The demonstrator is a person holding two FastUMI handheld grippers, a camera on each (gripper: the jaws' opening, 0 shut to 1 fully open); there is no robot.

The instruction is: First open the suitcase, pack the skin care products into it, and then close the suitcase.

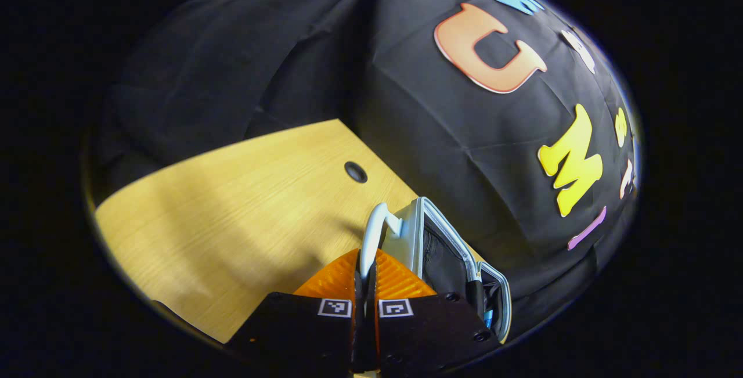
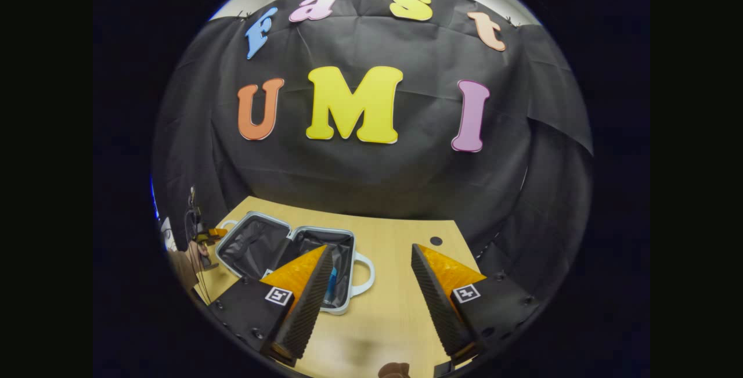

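Wooden table (image 2: 400,285) under open suitcase (image 2: 255,247), blue bottle (image 2: 331,285) inside. Left gripper (image 1: 365,273) clamped narrow on suitcase handle (image 1: 371,233), lid half raised. Right gripper (image 2: 368,302) spread wide, holding nothing.

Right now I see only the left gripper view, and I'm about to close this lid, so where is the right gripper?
Observer: The right gripper hangs open above the table, beside the suitcase, touching nothing.
Operator: My left gripper is shut on the handle. How far open is the suitcase?
Observer: In the right gripper view both halves are spread wide, with the dark lining showing.
Operator: Is anything packed?
Observer: A blue product lies in the half nearer the right gripper, partly behind one of its fingers.
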